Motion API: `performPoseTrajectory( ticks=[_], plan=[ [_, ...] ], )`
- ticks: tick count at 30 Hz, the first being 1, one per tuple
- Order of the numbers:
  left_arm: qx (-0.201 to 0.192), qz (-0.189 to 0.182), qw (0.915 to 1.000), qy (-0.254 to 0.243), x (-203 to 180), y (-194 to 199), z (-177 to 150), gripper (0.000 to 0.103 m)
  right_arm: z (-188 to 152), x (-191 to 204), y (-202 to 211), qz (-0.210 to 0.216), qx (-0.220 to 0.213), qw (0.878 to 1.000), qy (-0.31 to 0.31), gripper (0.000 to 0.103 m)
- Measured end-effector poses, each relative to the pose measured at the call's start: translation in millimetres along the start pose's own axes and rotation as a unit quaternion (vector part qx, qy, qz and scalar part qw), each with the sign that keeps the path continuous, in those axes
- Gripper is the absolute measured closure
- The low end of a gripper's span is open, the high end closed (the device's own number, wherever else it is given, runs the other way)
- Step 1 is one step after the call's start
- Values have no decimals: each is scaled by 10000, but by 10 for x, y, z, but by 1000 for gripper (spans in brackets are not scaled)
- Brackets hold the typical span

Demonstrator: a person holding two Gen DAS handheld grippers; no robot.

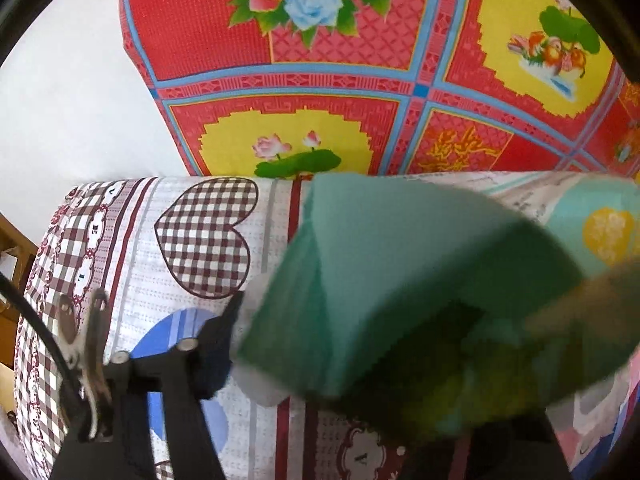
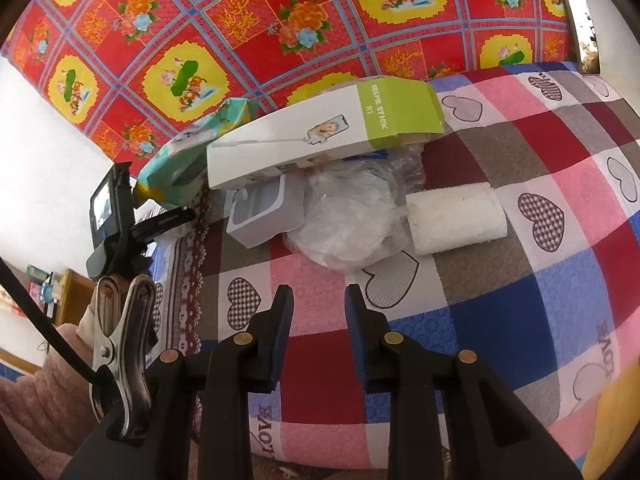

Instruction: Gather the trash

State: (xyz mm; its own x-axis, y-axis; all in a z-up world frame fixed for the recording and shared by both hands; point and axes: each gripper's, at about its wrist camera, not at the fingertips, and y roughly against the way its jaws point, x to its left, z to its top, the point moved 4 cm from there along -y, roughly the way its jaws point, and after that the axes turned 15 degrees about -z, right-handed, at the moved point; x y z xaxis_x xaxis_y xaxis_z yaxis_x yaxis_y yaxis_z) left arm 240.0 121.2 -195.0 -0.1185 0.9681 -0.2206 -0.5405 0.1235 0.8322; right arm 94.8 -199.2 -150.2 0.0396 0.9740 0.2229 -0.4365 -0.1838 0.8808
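Note:
A teal packet [image 1: 400, 272] with a yellow end fills the left wrist view, close and blurred. My left gripper [image 1: 360, 320] is shut on it: the left finger [image 1: 224, 332] presses its edge and the other finger is hidden behind it. In the right wrist view the same packet [image 2: 180, 168] stands tilted at the bed's left edge with the left gripper [image 2: 160, 216] at its base. My right gripper [image 2: 320, 300] hangs open over the patchwork cover, nothing between its fingers. Beyond it lie a crumpled clear plastic bag [image 2: 348, 216], a white paper roll [image 2: 456, 216], a small white box [image 2: 264, 212] and a selfie-stick box [image 2: 320, 136].
The bed cover [image 2: 520, 320] has hearts and coloured squares; a red floral sheet [image 2: 240, 20] lies behind it. A phone [image 2: 582, 32] rests at the far right. A pink fluffy sleeve [image 2: 40, 400] is at lower left, wooden furniture [image 2: 76, 292] beside the bed.

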Motion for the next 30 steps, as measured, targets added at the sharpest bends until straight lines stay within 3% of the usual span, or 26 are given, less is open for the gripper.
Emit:
performPoseTrajectory(
  ticks=[3,6,19,30],
  plan=[
    [9,-2,10000,-8,47,87,-6,67,4,38,-37,41,25,10000,-1,75],
    [5,-158,9999,43,168,245,-37,80,-2,77,-72,56,47,10000,6,75],
    [201,-519,9979,325,628,672,-384,85,9,211,-198,4,32,10000,-18,75],
    [65,-777,9966,269,865,1080,-508,85,9,270,-266,-128,-6,9999,-50,75]
  ],
)
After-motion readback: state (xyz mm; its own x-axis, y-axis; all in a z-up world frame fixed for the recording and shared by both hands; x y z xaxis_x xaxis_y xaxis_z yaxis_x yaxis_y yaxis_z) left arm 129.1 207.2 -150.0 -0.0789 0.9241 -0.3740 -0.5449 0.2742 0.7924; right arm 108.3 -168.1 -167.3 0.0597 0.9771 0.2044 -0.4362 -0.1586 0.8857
